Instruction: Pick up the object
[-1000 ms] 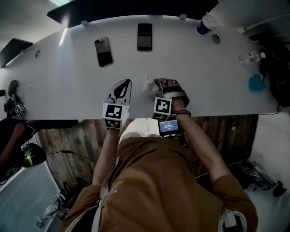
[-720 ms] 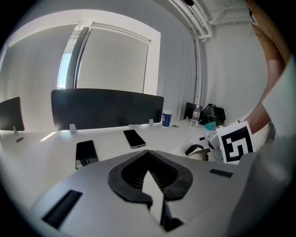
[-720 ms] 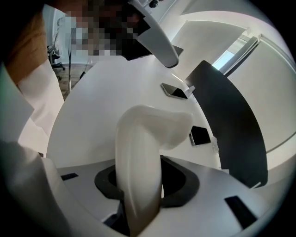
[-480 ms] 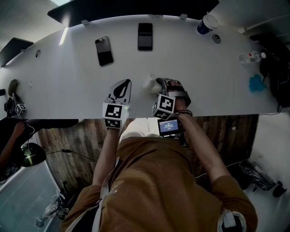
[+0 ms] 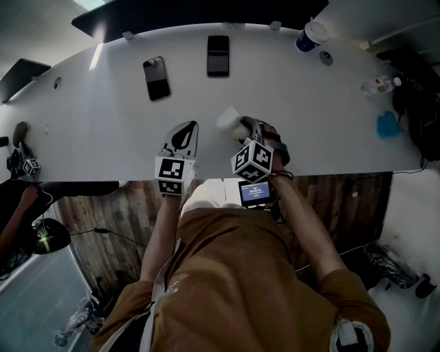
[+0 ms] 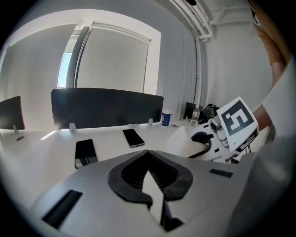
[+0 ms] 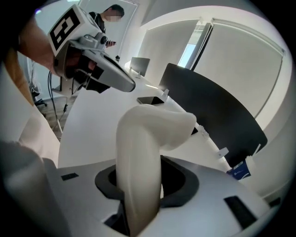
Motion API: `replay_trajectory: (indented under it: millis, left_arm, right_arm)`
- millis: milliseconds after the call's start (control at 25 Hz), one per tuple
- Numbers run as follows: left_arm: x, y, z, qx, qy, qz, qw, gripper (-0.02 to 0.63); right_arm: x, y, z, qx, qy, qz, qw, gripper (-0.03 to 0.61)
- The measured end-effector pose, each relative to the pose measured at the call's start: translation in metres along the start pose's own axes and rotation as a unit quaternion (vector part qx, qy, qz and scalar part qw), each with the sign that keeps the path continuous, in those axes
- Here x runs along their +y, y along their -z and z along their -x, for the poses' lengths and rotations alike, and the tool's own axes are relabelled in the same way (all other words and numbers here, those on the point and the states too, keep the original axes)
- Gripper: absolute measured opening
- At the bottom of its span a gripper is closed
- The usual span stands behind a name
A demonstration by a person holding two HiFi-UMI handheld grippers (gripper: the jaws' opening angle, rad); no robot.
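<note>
A cream-white, bent, soft-looking object (image 7: 148,134) sticks up from between the jaws of my right gripper (image 7: 141,192), which is shut on its lower end. In the head view the white object (image 5: 229,118) sits tilted at the tip of the right gripper (image 5: 245,126), near the table's front edge and raised off the white table (image 5: 103,117). My left gripper (image 5: 192,128) rests just left of it with its jaws together and nothing in them. In the left gripper view, the left gripper (image 6: 147,153) points across the table, and the white object (image 6: 182,140) hangs at the right.
Two dark phones (image 5: 157,78) (image 5: 218,55) lie further back on the table. A paper cup (image 5: 311,36), a plastic bottle (image 5: 378,87) and a blue crumpled thing (image 5: 389,126) are at the right. A dark partition (image 5: 206,14) runs along the far edge.
The right gripper's jaws have closed on the white object, and it has tilted and lifted the object off the table. The left gripper has stayed in place.
</note>
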State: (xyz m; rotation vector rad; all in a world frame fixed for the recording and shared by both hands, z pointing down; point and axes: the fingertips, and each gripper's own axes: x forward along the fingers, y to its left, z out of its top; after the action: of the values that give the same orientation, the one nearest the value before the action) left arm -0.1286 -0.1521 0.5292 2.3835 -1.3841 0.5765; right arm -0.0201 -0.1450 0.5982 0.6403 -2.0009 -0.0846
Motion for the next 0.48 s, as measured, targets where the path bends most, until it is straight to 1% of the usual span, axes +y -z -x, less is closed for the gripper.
replay_trajectory:
  millis: [160,240,480]
  left_arm:
    - [-0.005,-0.002,-0.001,-0.003,0.001,0.0,1.0,0.006]
    - [-0.007,-0.004,0.0,-0.005,0.001,-0.001,1.0,0.006]
    - [-0.008,-0.011,0.003,-0.014,-0.005,-0.001,0.9999,0.006]
  right_arm:
    - [-0.006,-0.007,0.009,-0.019,0.012,-0.014,1.0,0.152]
    - [-0.011,-0.012,0.016,-0.036,0.022,-0.029,0.999,0.152]
    - [-0.029,-0.038,0.049,-0.111,0.04,-0.098,0.988,0.152]
